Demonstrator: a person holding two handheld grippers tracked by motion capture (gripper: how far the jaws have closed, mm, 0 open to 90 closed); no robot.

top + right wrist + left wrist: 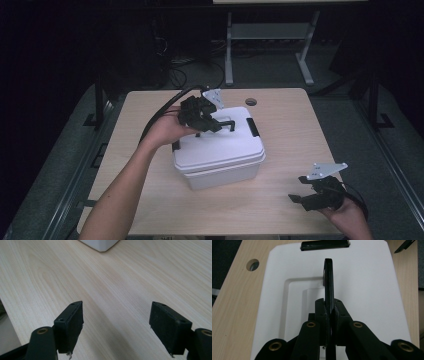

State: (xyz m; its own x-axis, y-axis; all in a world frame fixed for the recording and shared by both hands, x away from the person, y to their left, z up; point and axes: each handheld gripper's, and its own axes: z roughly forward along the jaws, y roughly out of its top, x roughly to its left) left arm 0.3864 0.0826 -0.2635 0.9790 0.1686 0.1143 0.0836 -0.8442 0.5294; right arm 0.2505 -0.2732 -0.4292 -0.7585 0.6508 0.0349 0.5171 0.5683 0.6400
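Sitting mid-table: white box [218,150]. Clamping its black handle [328,282], raised on the lid, between fully closed jaws: left gripper [218,126]. Resting near the table's [280,200] right near corner, jaws gaping wide, gripping nothing: right gripper [296,189].

Two handheld black grippers, the left gripper [223,126] and the right gripper [296,189], each carry a grey three-cornered plate on top and trail a black cable. Brass-coloured rivets stud the jaw linkages, and small screw holes dot the flat rectangular pads. The person's forearms are bare, without sleeves.
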